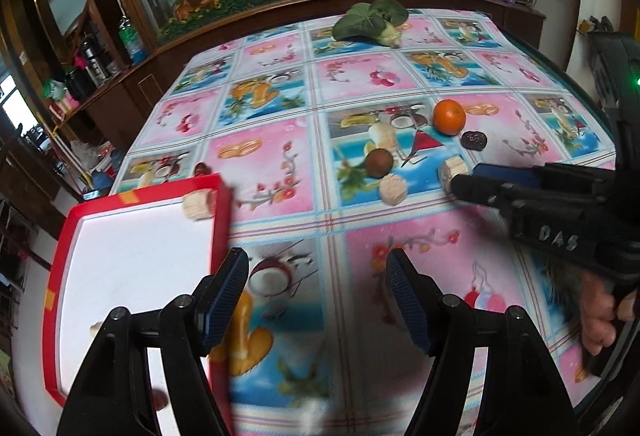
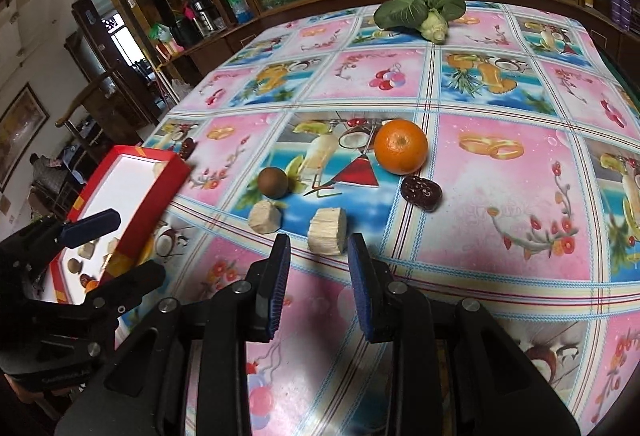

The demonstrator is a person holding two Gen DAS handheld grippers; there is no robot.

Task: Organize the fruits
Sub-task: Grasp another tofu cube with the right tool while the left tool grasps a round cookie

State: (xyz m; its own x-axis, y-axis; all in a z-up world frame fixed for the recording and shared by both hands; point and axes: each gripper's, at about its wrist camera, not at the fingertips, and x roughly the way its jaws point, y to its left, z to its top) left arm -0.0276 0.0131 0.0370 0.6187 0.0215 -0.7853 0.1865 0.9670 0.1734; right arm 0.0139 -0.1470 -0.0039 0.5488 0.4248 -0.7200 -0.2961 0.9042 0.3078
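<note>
Sugarcane chunk [image 2: 327,231], lying on the counter [image 2: 500,179] just ahead of the right claw [image 2: 320,256], whose jaws are spread and empty, looks light, stiff and fibrous, probably best pinched across its cut flat sides; the left claw [image 1: 316,276] also gapes empty.

Bright, even indoor light, strong fisheye bending and dark corners, motion blur low in the left view.

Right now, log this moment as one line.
right gripper: open, at pale cut chunk | left gripper: open, empty | red-rimmed white tray: partly filled
</note>
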